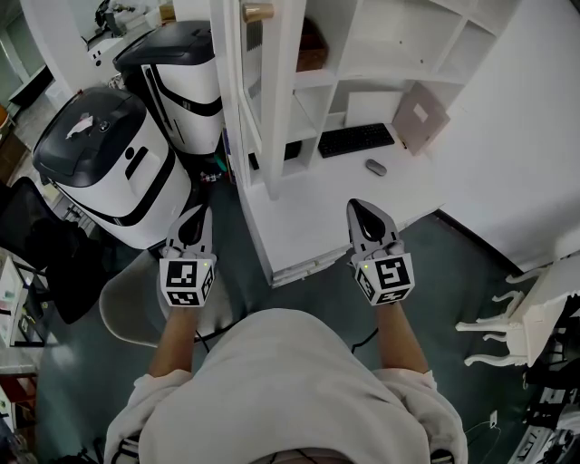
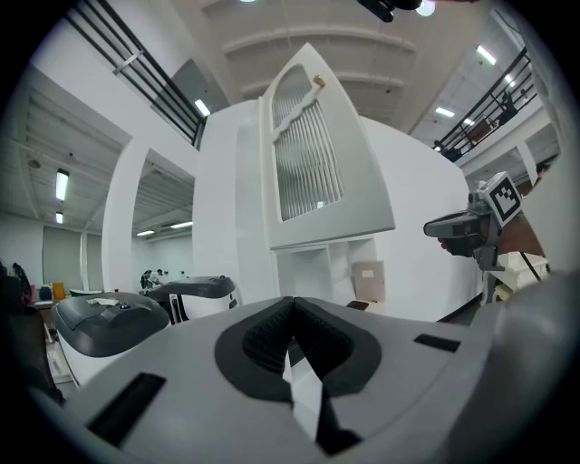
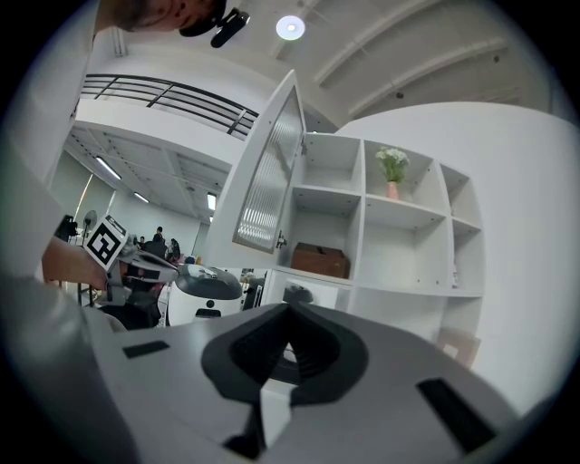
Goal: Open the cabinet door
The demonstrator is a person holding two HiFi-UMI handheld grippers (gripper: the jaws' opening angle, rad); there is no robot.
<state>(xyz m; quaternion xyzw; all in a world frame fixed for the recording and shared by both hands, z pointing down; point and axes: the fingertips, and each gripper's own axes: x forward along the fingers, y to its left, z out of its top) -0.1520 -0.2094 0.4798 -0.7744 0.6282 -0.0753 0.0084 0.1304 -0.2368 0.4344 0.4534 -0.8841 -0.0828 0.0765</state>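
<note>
The white cabinet's door (image 1: 263,100), with a ribbed glass pane and a brass knob (image 1: 257,12), stands swung open toward me, edge-on in the head view. It also shows in the left gripper view, where the door (image 2: 313,154) carries the knob (image 2: 319,82) near its top, and in the right gripper view as the door (image 3: 267,177) beside the open shelves. My left gripper (image 1: 193,220) is shut and empty, held low to the door's left. My right gripper (image 1: 365,213) is shut and empty in front of the cabinet's desk surface (image 1: 299,217). Neither touches the door.
Two white-and-black machines (image 1: 109,163) (image 1: 181,72) stand left of the cabinet. A keyboard (image 1: 355,139), a mouse (image 1: 375,167) and a brown folder (image 1: 420,116) lie on the desk surface. A brown box (image 1: 311,50) sits on a shelf. A white chair (image 1: 517,317) stands at the right.
</note>
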